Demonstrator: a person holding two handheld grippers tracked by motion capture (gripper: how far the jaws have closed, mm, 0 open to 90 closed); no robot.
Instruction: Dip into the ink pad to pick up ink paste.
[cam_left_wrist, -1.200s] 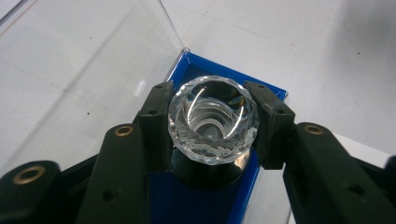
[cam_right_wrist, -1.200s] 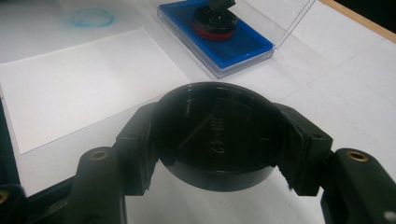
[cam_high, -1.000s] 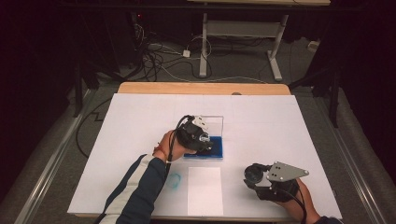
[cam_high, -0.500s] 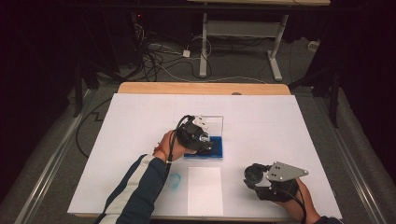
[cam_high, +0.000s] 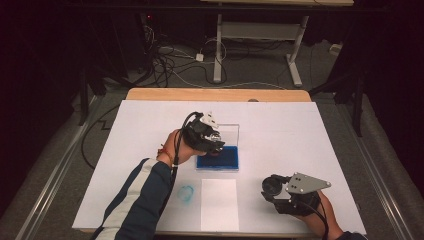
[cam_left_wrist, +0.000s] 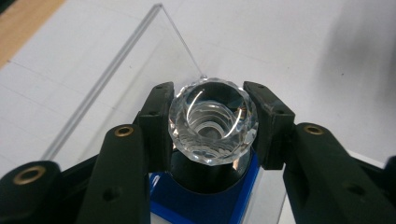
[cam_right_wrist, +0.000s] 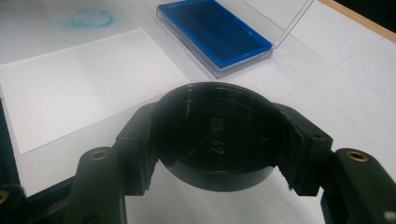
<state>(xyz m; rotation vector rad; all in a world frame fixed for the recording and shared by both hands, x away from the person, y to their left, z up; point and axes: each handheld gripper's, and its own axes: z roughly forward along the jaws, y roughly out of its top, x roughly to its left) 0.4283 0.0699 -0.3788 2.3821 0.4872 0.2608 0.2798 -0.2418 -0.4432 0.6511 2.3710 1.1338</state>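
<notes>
White-covered table (cam_high: 300, 130), blue ink pad case (cam_high: 222, 159), white paper sheet (cam_high: 219, 204)

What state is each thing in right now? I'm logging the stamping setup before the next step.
left gripper: shut on the clear-handled stamp, above the pad.
right gripper: shut on the black round cap.
ink pad case: open, clear lid raised, blue pad exposed.
white paper sheet: flat on the table, unmarked.
blue ring mark: already printed on the table cover, left of the sheet.

Faceted clear stamp handle (cam_left_wrist: 213, 122) clamped upright above blue ink pad (cam_high: 218, 156); black round cap (cam_right_wrist: 218, 130) gripped.
</notes>
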